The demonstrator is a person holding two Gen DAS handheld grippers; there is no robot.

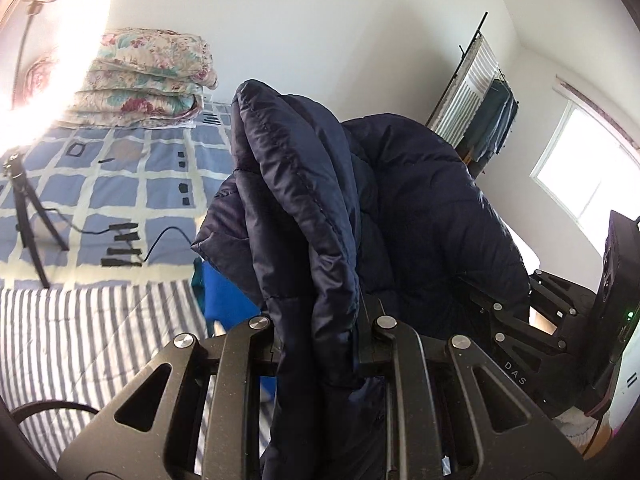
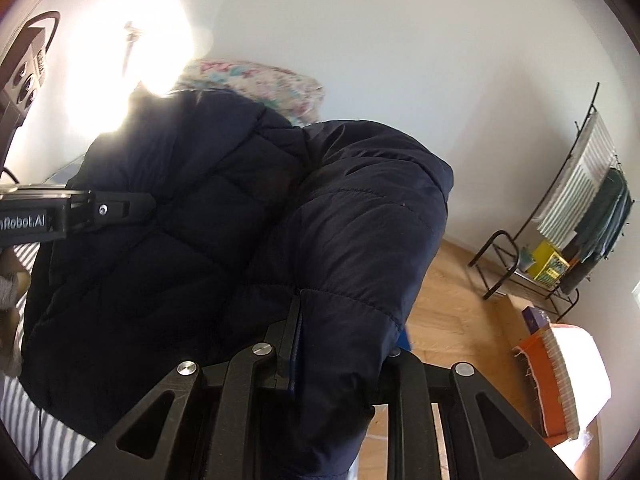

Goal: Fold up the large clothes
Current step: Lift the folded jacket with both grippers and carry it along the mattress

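A dark navy puffer jacket [image 1: 400, 208] is held up above the bed between both grippers. My left gripper [image 1: 320, 344] is shut on a fold of the jacket, which bulges up over its fingers and hangs down between them. My right gripper [image 2: 328, 344] is shut on another part of the same jacket [image 2: 224, 216], which fills most of the right wrist view. The right gripper also shows at the right edge of the left wrist view [image 1: 520, 320]. The left gripper shows at the left edge of the right wrist view [image 2: 120, 210], its tips buried in the fabric.
The bed has a blue checked sheet [image 1: 120, 176] and a striped cover [image 1: 80, 328]. A folded floral quilt [image 1: 148, 76] lies at its far end. A small tripod [image 1: 28, 208] with a cable stands on the bed. A blue garment [image 1: 224, 296] lies below the jacket. A clothes rack [image 2: 580, 216] stands on the wooden floor [image 2: 452, 300].
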